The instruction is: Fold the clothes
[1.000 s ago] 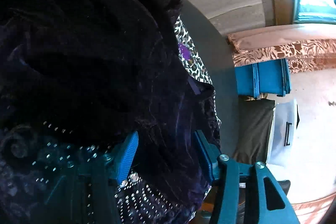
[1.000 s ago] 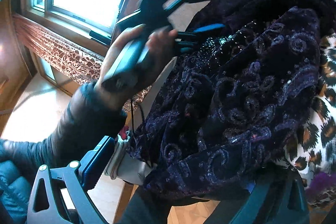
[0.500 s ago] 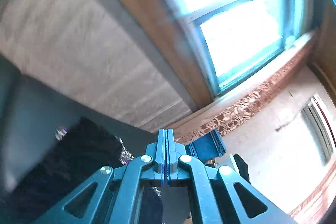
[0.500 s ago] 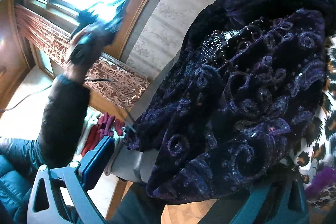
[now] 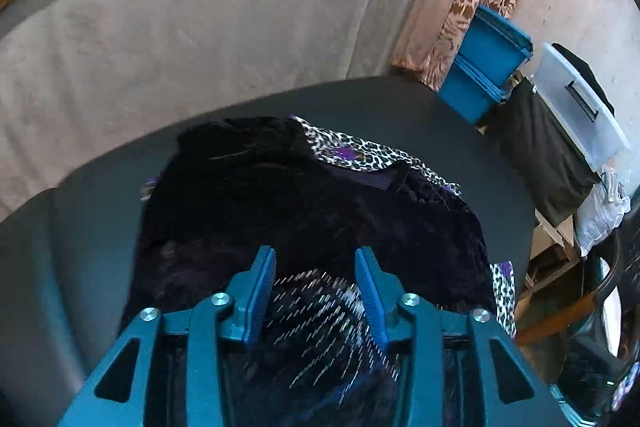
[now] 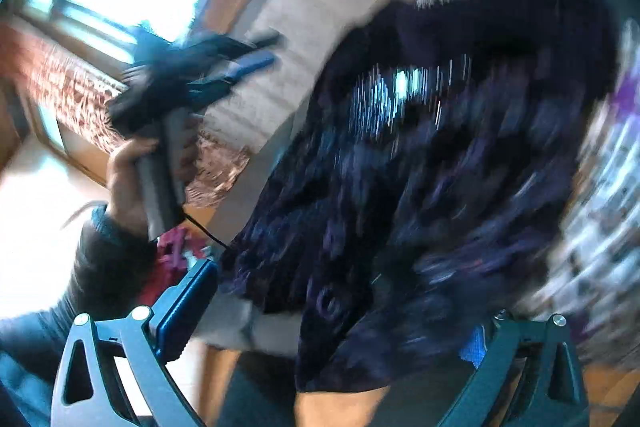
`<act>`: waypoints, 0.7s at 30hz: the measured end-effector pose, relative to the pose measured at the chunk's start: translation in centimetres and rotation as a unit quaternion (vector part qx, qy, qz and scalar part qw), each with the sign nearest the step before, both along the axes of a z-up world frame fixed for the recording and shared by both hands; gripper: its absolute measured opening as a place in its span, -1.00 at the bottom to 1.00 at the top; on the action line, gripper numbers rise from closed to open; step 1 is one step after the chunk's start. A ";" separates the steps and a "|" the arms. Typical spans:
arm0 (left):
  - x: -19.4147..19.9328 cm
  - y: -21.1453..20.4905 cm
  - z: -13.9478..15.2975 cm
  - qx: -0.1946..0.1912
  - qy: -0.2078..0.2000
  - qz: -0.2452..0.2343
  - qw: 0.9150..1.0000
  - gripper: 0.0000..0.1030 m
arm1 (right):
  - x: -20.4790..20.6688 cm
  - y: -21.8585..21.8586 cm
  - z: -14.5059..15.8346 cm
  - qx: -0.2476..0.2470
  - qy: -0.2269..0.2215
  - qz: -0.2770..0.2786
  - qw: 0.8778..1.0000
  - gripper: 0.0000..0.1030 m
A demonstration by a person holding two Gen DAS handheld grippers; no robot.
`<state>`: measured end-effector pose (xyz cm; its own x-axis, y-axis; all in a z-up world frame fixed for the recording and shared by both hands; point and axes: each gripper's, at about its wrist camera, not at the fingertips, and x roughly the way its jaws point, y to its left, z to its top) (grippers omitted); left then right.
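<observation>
Bench (image 5: 460,131), dark and round-edged, fills the left wrist view beneath a plain pale wall; its near left portion is soft with blur. Dark velvet garment (image 5: 304,203) lies heaped at the bench centre, its folds too dark to separate. Leopard-print cloth (image 5: 360,149) shows only as a strip past the garment's far edge and a scrap at its right side; the rest is covered. Left tool (image 5: 316,291) hangs above the near part of the garment, its blue pads having just spread apart, nothing pinched between them; the sequinned patch (image 5: 320,311) seen in the gap is streaked by motion. Further right stand stacked blue bins (image 5: 488,63) under a patterned drape, then a clear lidded box (image 5: 580,107), partly cut by the lens edge.

Right wrist view is heavily smeared. At left a hand (image 6: 132,183) grips the handle of the left tool (image 6: 256,51), raised against the wall and window, clear of the garment; how far its fingers stand apart is not readable here. Right tool (image 6: 328,315) stands wide, its left pad (image 6: 184,303) sharp, its right pad mostly hidden behind the hanging hem of the velvet garment (image 6: 440,187). The hem drapes between the pads, but whether either presses on it cannot be told. Leopard print (image 6: 600,227) blurs at far right.
</observation>
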<state>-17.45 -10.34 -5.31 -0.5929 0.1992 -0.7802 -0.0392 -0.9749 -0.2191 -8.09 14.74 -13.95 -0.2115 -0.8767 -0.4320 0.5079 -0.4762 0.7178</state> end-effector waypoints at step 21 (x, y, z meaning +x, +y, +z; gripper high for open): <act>-9.4 4.7 -8.2 -0.157 -0.082 -0.066 0.982 -0.79 | -12.9 3.3 3.6 0.170 0.163 -0.077 0.969 1.00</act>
